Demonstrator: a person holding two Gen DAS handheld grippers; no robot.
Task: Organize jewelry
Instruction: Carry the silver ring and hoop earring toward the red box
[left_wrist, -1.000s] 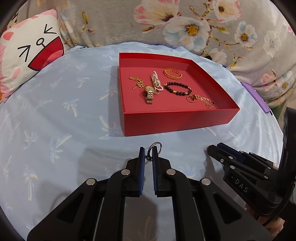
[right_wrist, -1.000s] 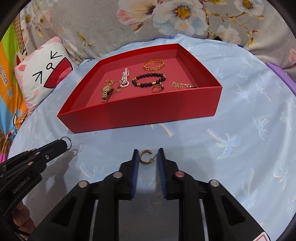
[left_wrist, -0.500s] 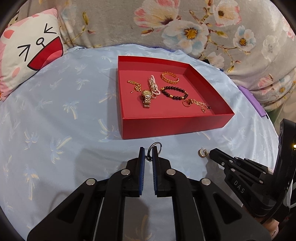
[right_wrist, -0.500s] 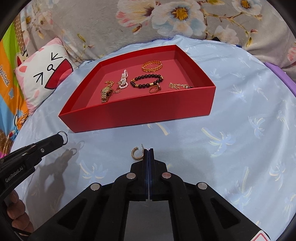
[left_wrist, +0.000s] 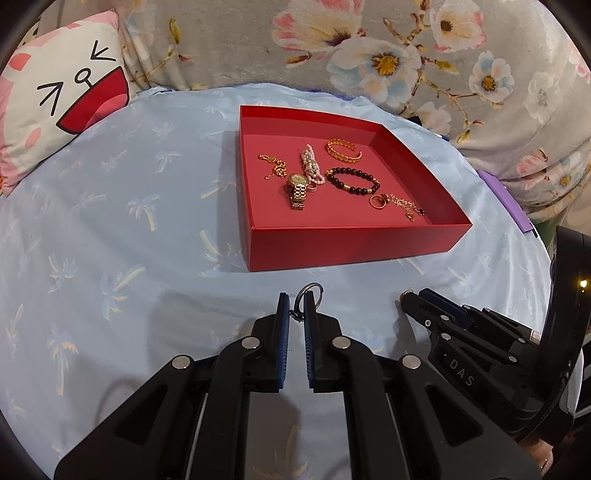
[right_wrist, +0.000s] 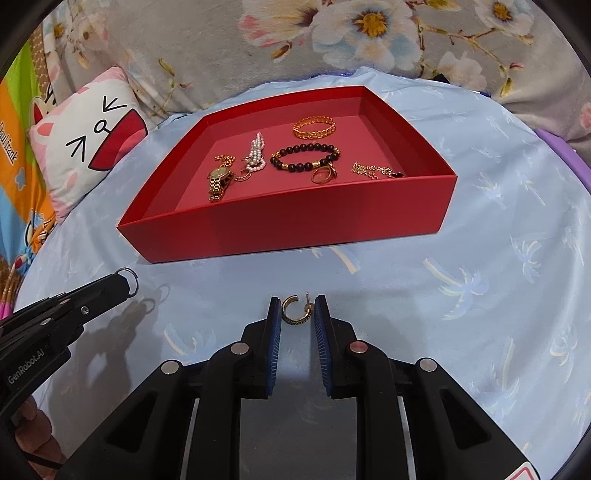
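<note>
A red tray (right_wrist: 295, 221) lies on the blue cloth. Inside it lie a gold watch (right_wrist: 218, 180), a pearl bracelet (right_wrist: 256, 153), a black bead bracelet (right_wrist: 305, 157), a gold bangle (right_wrist: 314, 126), a gold ring (right_wrist: 322, 174) and two gold chains. A gold hoop earring (right_wrist: 294, 311) lies on the cloth in front of the tray. A silver ring (left_wrist: 309, 294) is held up beside it.

Pale blue palm-print cloth (left_wrist: 110, 229) over tabletop. Cat-face pillow (left_wrist: 62, 92) at far left w/ floral grey fabric (left_wrist: 369, 55) behind; purple edge (left_wrist: 506, 201) at right.
</note>
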